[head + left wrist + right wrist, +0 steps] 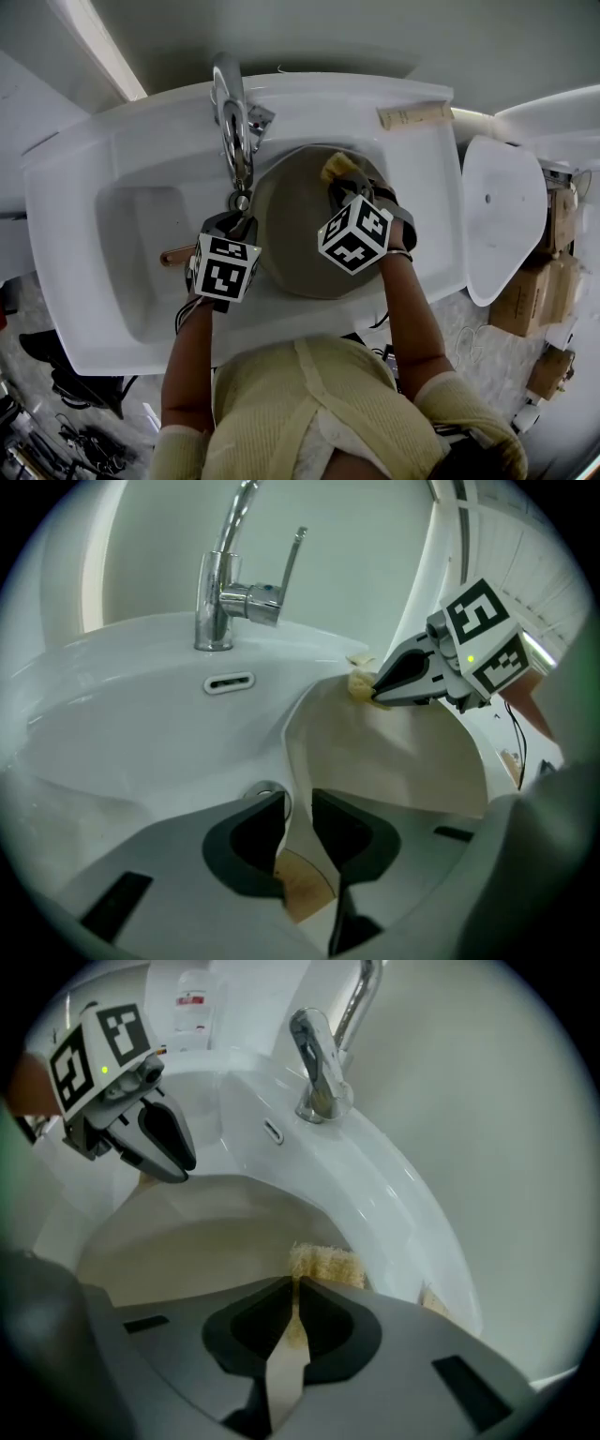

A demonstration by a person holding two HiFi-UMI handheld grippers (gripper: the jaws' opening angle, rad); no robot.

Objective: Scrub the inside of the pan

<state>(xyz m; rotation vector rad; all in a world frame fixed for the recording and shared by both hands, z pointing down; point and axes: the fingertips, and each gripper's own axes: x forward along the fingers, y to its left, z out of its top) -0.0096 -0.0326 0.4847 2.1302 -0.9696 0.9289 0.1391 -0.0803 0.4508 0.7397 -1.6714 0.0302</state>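
Two grippers are engaged over the white sink (94,169), where the pan (295,234) sits in the basin just below the faucet (234,122). The left gripper (298,808) is clamped on the pan's rim, close to the wooden handle (176,254). The right gripper (295,1290) is clenched on a yellow sponge (325,1265), which is pressed against the pan's inner wall at the far side.
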